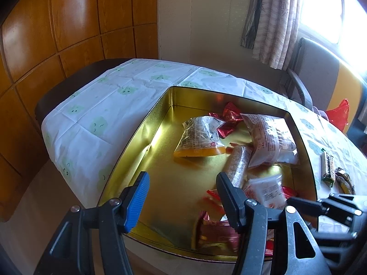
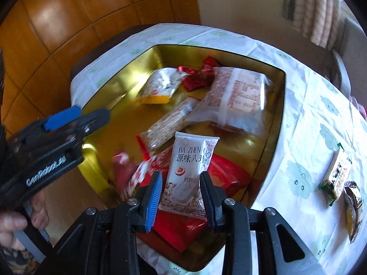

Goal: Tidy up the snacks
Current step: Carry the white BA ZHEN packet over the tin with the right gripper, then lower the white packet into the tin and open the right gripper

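right wrist view: right claw (image 2: 180, 197) sits over the near end of the gold tin (image 2: 281, 105), jaws apart either side of the white ba zhen gao packet (image 2: 191, 171). no squeeze visible on the wrapper, and the packet seems to lie on the red packets (image 2: 227, 176) below, so i read it as released or not gripped, not carried. can't tell for certain whether the pads touch it.

left claw (image 1: 181, 191) hovers over the tin's bare left floor, jaws wide apart, nothing between them. probably parked clear so the right side has room.

snacks are mostly in the tin already: orange-edged bag (image 1: 200, 137), long cracker sleeve (image 1: 237, 165), big clear bag (image 1: 268, 142), red foil candies (image 1: 230, 119), all crowded to the right half.

still out on the table (image 2: 309, 123), right of the tin: green-trimmed bar (image 2: 337, 176) and a brown-gold wrapper (image 2: 354, 208), just beside each other. those look like the remaining pickups, nearest the right claw.
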The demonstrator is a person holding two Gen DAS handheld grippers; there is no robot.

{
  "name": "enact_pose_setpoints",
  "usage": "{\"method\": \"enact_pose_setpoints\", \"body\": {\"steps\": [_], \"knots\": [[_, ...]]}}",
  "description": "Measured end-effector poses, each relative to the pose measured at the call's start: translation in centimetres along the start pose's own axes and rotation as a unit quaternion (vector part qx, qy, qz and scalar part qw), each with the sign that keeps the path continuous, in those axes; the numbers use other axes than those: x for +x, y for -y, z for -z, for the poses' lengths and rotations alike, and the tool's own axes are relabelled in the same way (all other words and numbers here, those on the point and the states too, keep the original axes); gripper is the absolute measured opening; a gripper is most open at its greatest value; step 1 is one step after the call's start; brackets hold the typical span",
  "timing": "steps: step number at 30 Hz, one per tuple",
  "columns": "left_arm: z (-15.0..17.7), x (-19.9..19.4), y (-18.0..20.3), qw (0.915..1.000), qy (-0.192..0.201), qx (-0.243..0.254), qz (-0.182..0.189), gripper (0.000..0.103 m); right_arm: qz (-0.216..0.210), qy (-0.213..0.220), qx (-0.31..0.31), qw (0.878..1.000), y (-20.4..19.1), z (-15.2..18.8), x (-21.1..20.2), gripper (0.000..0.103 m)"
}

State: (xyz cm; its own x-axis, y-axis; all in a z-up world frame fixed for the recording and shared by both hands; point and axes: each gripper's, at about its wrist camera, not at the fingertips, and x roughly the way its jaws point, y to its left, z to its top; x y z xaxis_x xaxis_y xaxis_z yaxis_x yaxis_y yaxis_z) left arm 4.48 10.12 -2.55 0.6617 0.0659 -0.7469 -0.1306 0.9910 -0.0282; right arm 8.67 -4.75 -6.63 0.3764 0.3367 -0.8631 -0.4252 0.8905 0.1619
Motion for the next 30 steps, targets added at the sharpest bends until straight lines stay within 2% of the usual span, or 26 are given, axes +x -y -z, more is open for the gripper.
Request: {"method": "enact_pose_setpoints", "body": {"steps": [3, 8, 15, 20, 30], "knots": [[0.0, -0.1, 0.2, 1.0, 0.001, 0.002, 0.0, 0.061, 0.025, -0.002, -0.029, 0.999, -1.1, 0.4, 0.8, 0.019], [0.1, -0.5, 0.3, 1.0, 0.002, 0.003, 0.002, 0.061, 0.045, 0.009, -0.023, 0.999, -1.0, 0.1, 1.2, 0.018], [0.0, -0.8, 0.7, 1.0, 0.005, 0.007, 0.004, 0.061, 0.033, 0.009, -0.002, 0.999, -0.4, 0.6, 0.8, 0.019], [0.0, -1.0, 1.1, 0.9999, 0.008, 0.01, 0.008, 0.061, 0.054, 0.018, -0.016, 0.998, -0.8, 0.6, 0.9, 0.019], [0.1, -1.5, 1.6, 0.9997, 0.013, 0.016, 0.011, 0.061, 0.064, 0.021, 0.008, 0.998, -0.5, 0.7, 0.4, 0.019]]}}
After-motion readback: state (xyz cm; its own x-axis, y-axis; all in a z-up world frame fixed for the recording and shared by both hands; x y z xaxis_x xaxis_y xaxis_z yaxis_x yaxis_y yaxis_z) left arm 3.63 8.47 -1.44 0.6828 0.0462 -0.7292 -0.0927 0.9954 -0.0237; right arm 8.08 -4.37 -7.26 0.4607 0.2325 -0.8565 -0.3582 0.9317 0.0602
